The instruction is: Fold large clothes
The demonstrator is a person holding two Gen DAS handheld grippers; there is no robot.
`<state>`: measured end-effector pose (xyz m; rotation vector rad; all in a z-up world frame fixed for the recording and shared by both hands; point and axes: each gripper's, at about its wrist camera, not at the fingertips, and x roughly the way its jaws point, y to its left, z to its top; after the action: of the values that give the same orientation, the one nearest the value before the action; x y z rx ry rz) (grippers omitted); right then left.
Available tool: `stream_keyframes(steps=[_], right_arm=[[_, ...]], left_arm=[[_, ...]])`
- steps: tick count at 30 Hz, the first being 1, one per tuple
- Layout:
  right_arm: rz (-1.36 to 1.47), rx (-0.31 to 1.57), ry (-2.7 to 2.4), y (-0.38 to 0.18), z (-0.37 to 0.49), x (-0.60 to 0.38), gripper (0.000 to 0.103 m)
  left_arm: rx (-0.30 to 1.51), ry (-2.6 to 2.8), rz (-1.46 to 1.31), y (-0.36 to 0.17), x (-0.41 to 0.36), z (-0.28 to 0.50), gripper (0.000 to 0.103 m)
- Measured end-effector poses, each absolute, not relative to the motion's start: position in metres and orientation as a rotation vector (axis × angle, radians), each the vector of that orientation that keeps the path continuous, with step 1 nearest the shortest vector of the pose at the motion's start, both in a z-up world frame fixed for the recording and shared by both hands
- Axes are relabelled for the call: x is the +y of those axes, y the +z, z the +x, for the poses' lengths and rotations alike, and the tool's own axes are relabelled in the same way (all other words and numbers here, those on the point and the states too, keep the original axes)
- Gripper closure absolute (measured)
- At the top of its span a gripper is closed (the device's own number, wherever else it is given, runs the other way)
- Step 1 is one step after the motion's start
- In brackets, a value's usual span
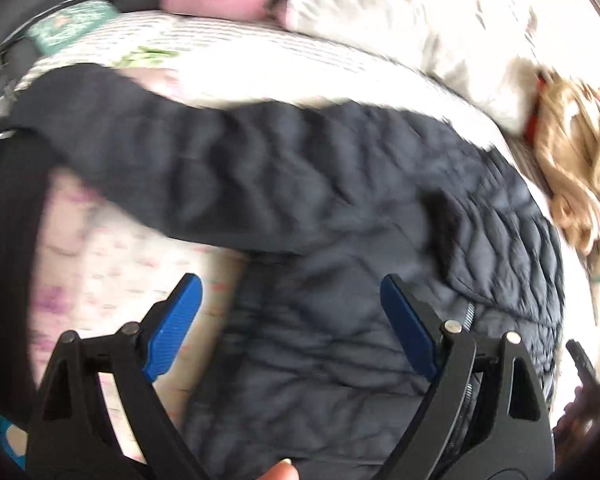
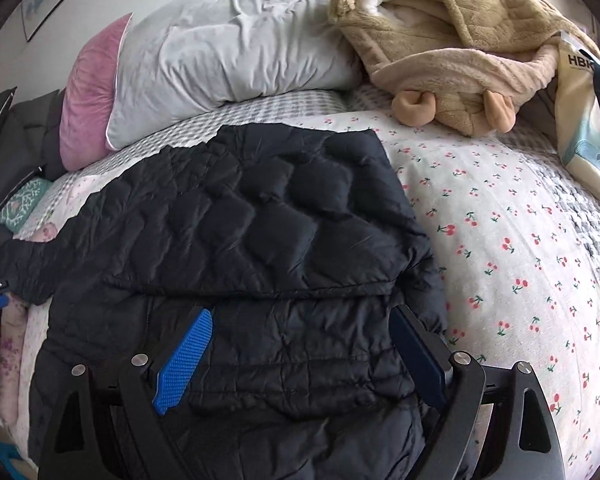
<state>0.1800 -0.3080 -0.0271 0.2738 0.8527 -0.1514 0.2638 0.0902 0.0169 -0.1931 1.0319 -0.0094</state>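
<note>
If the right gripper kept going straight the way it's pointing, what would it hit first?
Most likely the black puffer jacket: the open right gripper points straight onto its folded-over panel, though depth is unclear.

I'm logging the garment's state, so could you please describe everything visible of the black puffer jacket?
The black puffer jacket is quilted and matte, like nylon, and lies spread on the cherry-print bedsheet. One panel is folded across its body, and a sleeve stretches out leftward. A zipper shows in the left wrist view. Both open grippers hover over it, gripping nothing.
</note>
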Motion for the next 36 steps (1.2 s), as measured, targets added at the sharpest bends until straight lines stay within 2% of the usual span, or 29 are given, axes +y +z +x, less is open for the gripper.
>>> stream_keyframes(steps=[5,11,20,23,24,25,27,32,36], right_arm=[[0.269,0.868,-0.144,-0.034,0.186,-0.302,0.012],[0.277,0.906,-0.136,-0.048,0.195,-0.296,0.012],[0.230,0.951,-0.131,-0.065,0.209,-0.285,0.012],[0.222,0.969,-0.128,-0.071,0.211,-0.282,0.012],[0.217,0.974,-0.126,-0.073,0.212,-0.281,0.012],[0.211,0.978,-0.125,-0.074,0.212,-0.281,0.012],[0.204,0.981,-0.124,-0.074,0.212,-0.280,0.012],[0.218,0.964,-0.121,-0.071,0.210,-0.283,0.012],[0.242,0.964,-0.112,-0.071,0.212,-0.284,0.012]], left_arm=[[0.973,0.071,-0.258,0.029,0.154,0.272,0.013],[0.929,0.119,-0.361,0.012,0.196,0.297,0.013],[0.878,0.281,-0.401,-0.009,0.221,0.335,0.024],[0.892,0.348,-0.425,-0.014,0.226,0.344,0.039],[0.898,0.379,-0.422,-0.016,0.228,0.347,0.054],[0.902,0.410,-0.415,-0.017,0.231,0.349,0.075],[0.893,0.447,-0.418,-0.016,0.239,0.349,0.095],[0.769,0.402,-0.426,0.014,0.229,0.334,0.099],[0.662,0.248,-0.348,0.064,0.179,0.325,0.099]])
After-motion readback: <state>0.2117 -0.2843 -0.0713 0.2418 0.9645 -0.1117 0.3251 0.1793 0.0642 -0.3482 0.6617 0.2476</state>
